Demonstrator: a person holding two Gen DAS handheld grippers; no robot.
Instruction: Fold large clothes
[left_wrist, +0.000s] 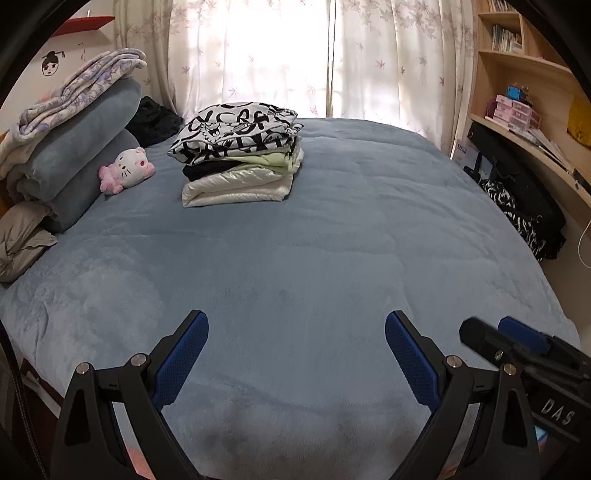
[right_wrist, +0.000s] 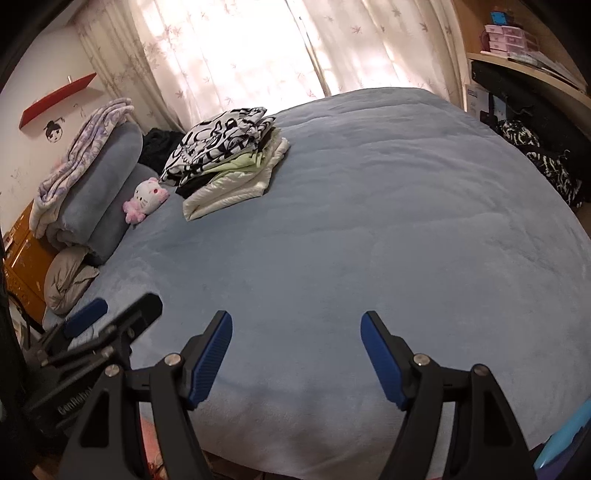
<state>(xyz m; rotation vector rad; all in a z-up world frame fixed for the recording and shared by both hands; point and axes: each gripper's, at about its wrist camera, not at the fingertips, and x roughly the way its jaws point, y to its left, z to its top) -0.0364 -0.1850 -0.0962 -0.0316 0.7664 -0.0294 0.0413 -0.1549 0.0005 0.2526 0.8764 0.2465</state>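
Stack (left_wrist: 240, 155): folded clothes piled on the bed, toward its far left part, near the curtains.
Top of stack: a black-and-white printed garment (left_wrist: 236, 129), folded, a little askew over the rest.
Below it: a pale green piece, a black piece, and a shiny cream piece at the bottom.
Bed (left_wrist: 295, 258): covered by a blue-grey plush blanket; the near half is bare blanket.
Plush (left_wrist: 127, 170): a white-and-pink cat toy lying left of the stack, apart from it, against the rolled bedding.
Bedding (left_wrist: 81, 147): rolled blue-grey blankets at the left edge, with a pale floral cloth draped on top and a grey bundle at their foot.
Left claw (left_wrist: 295, 354): fingers wide apart, nothing between them, over the near edge of the bed, well apart from the stack.
Right claw (right_wrist: 295, 354): fingers apart, nothing between them, also over the near edge; it stands just right of the left claw.
Curtains (left_wrist: 332, 55): pale, leaf-patterned, backlit, behind the bed.
Shelves (left_wrist: 517, 92): wooden, at the right, with books and pink boxes.
Right of bed: a black-and-white cloth (left_wrist: 517, 218) hanging low beside dark items.
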